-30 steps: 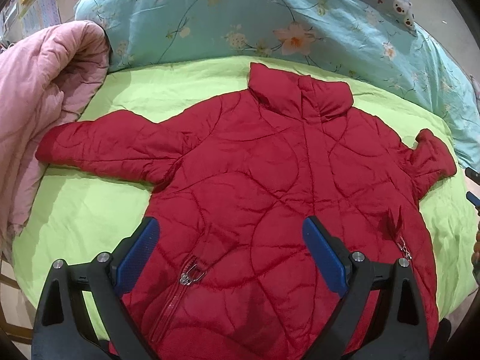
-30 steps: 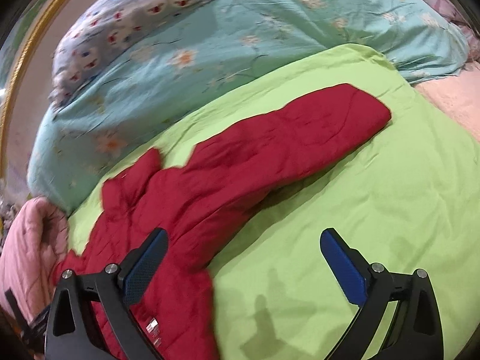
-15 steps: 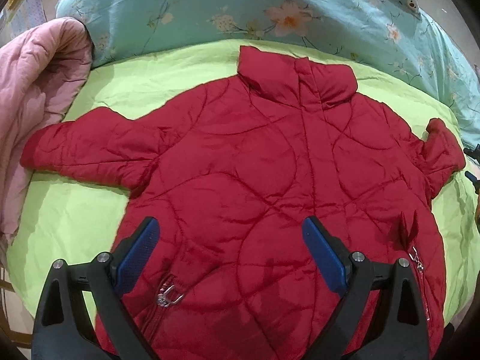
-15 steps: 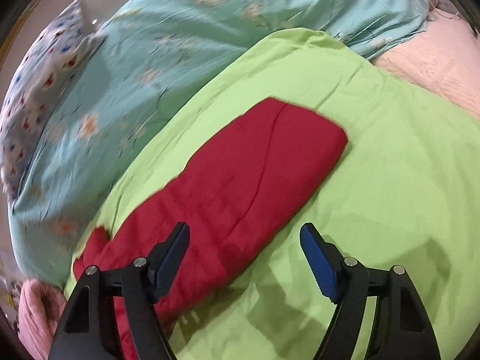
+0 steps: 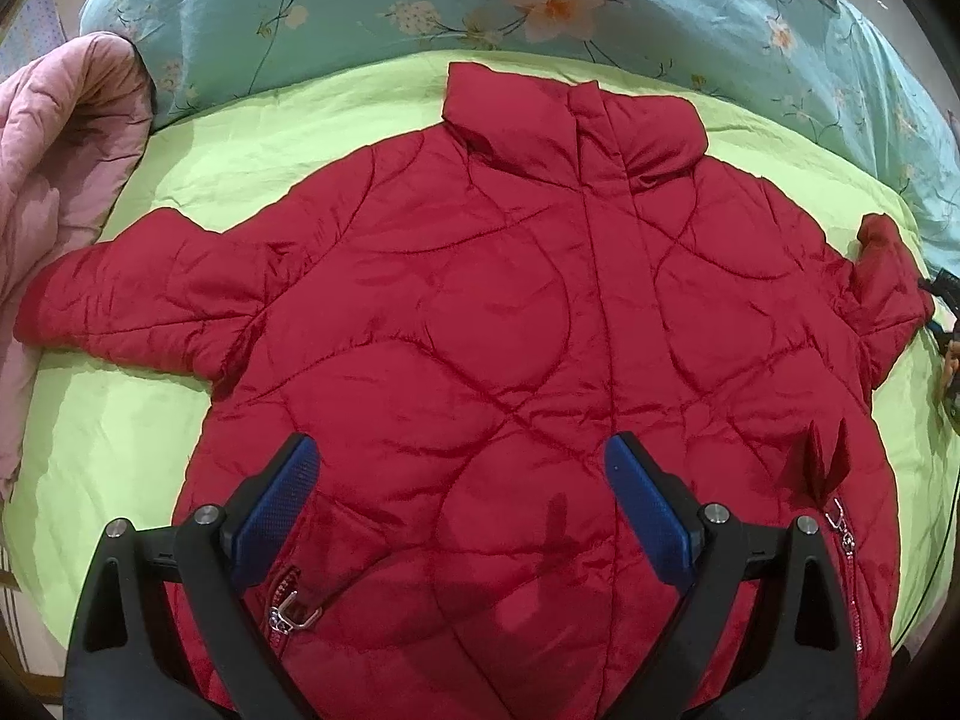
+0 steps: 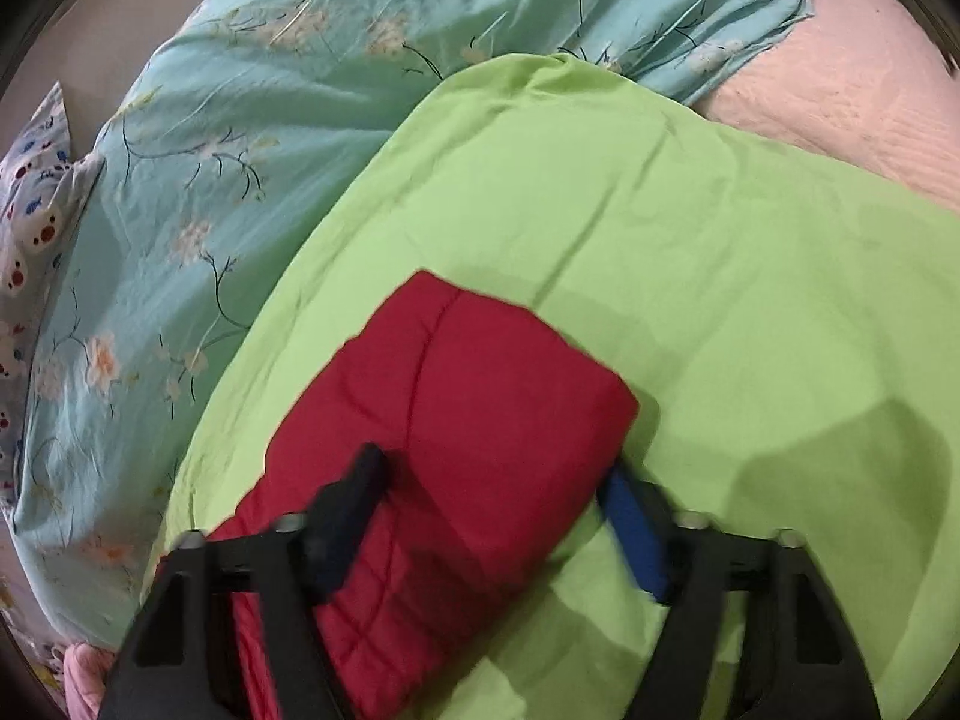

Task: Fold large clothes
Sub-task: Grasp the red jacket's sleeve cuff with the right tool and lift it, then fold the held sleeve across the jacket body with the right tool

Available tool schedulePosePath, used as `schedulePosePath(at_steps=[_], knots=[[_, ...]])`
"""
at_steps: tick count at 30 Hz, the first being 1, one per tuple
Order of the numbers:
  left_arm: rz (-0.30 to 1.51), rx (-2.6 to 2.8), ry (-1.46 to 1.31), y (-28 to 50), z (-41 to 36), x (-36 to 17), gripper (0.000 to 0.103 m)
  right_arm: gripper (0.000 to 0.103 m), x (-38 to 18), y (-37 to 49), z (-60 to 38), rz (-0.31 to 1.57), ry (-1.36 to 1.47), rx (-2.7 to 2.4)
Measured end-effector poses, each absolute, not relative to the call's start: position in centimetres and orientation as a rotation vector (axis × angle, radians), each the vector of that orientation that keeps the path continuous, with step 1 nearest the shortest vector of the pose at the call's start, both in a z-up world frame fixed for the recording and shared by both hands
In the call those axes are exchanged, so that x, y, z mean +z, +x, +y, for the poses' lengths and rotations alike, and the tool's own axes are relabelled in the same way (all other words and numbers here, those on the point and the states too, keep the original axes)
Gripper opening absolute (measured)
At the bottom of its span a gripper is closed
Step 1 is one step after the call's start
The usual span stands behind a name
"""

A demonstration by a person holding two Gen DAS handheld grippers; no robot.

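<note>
Closed in with right gripper (image 6: pixel 492 516) on jacket sleeve (image 6: pixel 480 420), jaws straddling cuff, grip not confirmed. Left gripper (image 5: pixel 462 504) hung wide over red jacket (image 5: pixel 510 330), flat on green bedspread (image 5: pixel 120 420). Sleeve fold looked next.

Lime-green sheet (image 5: pixel 108 432) covered the bed. Floral turquoise quilt (image 5: pixel 360 6) lay bunched behind it. Pink quilted blanket (image 5: pixel 54 138) sat alongside.

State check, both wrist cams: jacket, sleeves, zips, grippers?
Red quilted jacket: spread flat on green sheet, front closed, unfolded.
Sleeve: stretched out sideways.
Other sleeve: lies straight, between right gripper fingers.
Pocket zip pull: lying loose.
Left gripper: open above hem, holding nothing.
Right gripper: open, straddling sleeve.
</note>
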State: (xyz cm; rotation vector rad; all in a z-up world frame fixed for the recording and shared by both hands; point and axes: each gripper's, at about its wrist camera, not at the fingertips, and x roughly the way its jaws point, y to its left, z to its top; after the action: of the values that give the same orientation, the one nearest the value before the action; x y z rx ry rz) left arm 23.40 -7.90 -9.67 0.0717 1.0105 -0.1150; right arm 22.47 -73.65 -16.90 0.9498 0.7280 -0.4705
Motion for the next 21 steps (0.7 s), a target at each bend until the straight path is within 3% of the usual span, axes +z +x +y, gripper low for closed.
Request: schedulePosePath(at_steps=[2, 8, 21], knots=[[1.014, -0.115, 0.075, 23.3, -7.9, -9.8, 0.097, 0.013, -17.0, 22.7, -73.7, 0.717, 0.959, -0.454], [1.015, -0.127, 0.062, 23.1, -7.7, -9.7, 0.097, 0.007, -12.1, 22.3, -70.4, 0.637, 0.817, -0.353], [0.969, -0.185, 0.023, 22.1, -5.8, -7.4, 0.097, 0.008, -1.3, 23.7, -54.8, 0.575, 0.681, 0.037]])
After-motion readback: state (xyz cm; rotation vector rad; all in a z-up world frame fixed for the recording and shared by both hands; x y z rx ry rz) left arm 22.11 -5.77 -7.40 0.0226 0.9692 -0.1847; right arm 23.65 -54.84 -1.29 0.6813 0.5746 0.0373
